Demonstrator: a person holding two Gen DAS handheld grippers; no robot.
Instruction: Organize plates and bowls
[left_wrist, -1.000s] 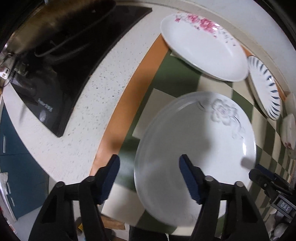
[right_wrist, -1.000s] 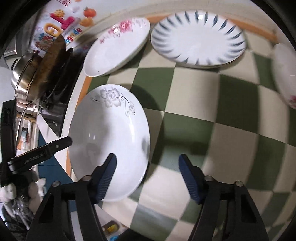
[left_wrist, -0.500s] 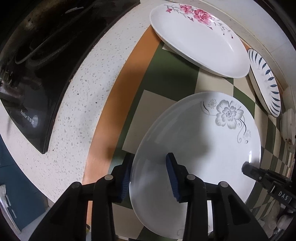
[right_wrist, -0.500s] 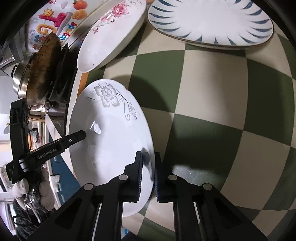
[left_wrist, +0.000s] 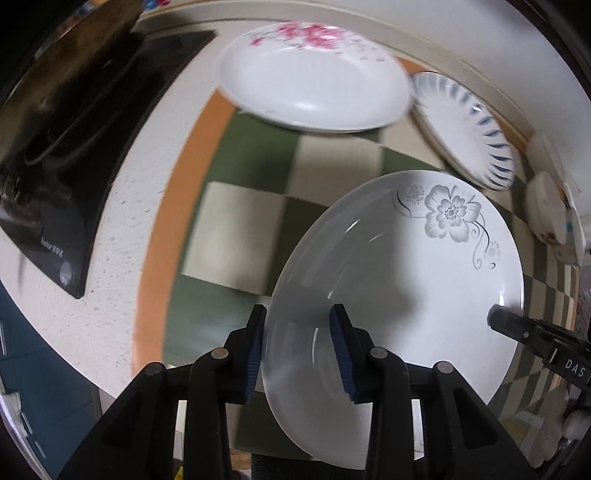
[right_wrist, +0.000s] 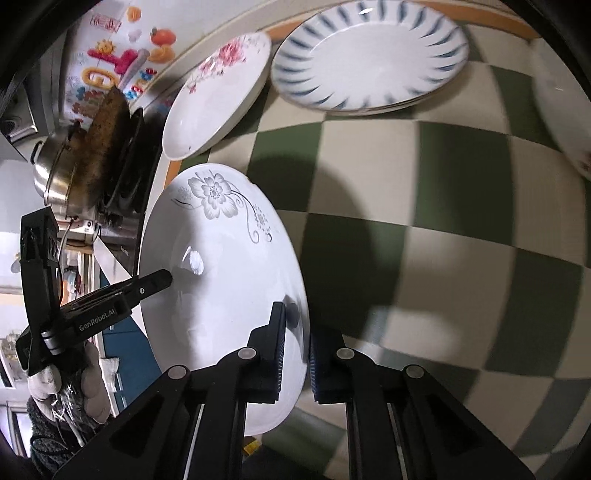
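the left gripper (left_wrist: 297, 345) and right gripper (right_wrist: 295, 345) are both clamping opposite rims of the grey-flower plate (left_wrist: 413, 266), which is hanging tilted above the checked mat (right_wrist: 443, 221). stacking is barely starting: the pink-flower plate (left_wrist: 314, 96) and blue-striped plate (right_wrist: 369, 55) are lying separate near the wall, possibly overlapping. open mat is lying between; the black cooktop (left_wrist: 74, 147) is edging the left.
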